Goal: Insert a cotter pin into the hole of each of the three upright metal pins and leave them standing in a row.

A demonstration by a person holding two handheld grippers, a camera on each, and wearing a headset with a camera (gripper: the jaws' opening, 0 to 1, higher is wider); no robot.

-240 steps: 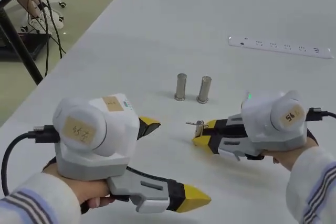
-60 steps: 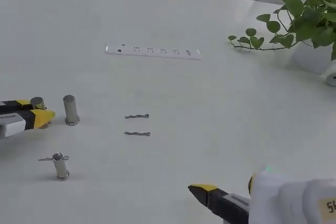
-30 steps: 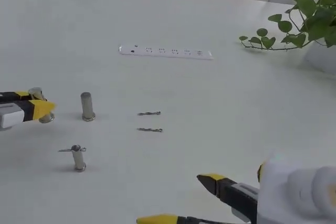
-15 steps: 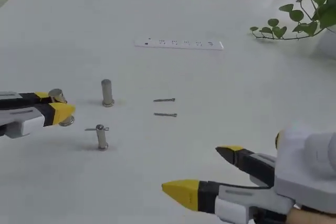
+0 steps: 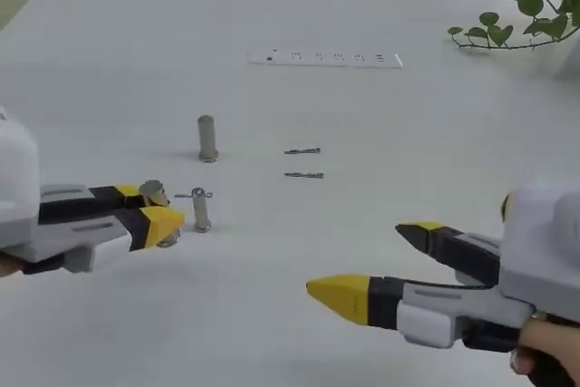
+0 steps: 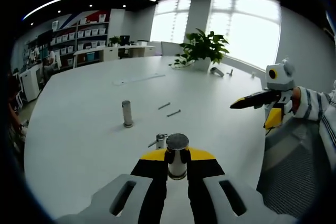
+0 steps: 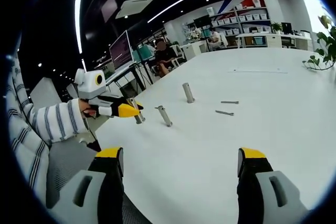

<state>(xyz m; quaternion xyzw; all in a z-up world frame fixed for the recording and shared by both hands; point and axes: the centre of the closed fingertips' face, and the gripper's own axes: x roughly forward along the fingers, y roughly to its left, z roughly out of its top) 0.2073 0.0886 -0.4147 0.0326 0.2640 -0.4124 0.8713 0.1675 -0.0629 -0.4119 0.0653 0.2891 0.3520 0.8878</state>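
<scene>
One of the three was done: a metal pin with a cotter pin through its head [image 5: 200, 211] stood on the white table [image 5: 435, 115]. The left gripper [image 5: 152, 208] had its jaws clamped narrow on a second metal pin [image 6: 177, 155], held upright just beside the finished one – whether its base touched the table could not be told. The third metal pin [image 5: 207, 138] stood bare a little farther off, so the three did not yet make a row. Two loose cotter pins [image 5: 303, 162] lay side by side, near the bare pin and well apart from the right gripper [image 5: 353, 258], which hung low over the near edge with its jaws spread wide and nothing between them. By this reckoning two insertions and the lining-up remained. The tabletop was plain and matte, with a white power strip [image 5: 326, 58] near the far side and a leafy plant [image 5: 530, 15] at the far right corner. Around it was a large office – tall bright windows [image 6: 247, 30], shelves [image 6: 84, 45] along a wall, strip lights overhead.
</scene>
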